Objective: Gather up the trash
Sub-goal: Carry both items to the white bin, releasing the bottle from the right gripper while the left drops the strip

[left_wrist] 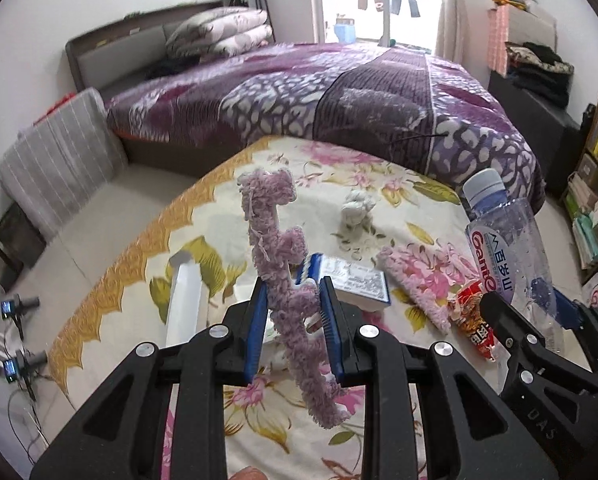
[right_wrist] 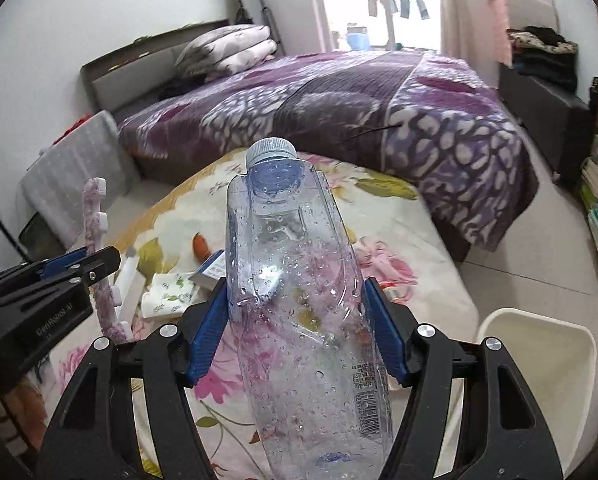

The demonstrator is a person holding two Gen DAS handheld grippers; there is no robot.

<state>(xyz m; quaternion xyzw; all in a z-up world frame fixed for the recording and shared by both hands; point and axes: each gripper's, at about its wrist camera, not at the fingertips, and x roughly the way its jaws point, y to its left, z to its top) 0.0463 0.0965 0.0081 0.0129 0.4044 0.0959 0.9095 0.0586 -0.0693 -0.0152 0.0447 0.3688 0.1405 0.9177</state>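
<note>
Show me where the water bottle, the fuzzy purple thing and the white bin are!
water bottle (right_wrist: 299, 280), right wrist view, clear wet body.
fuzzy purple thing (left_wrist: 277, 248), left wrist view, its middle.
white bin (right_wrist: 539, 356), right wrist view, its inside wall.

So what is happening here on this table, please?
A person is collecting trash with two hand-held grippers. The left hand-held gripper is shut on a fuzzy purple strip, lifted above the floral cloth. The right hand-held gripper is shut on a plastic bottle. A white bin stands to the right. A box and wrapper remain.

Purple-patterned quilt (left_wrist: 339, 92), floral tablecloth (left_wrist: 379, 184)
</note>
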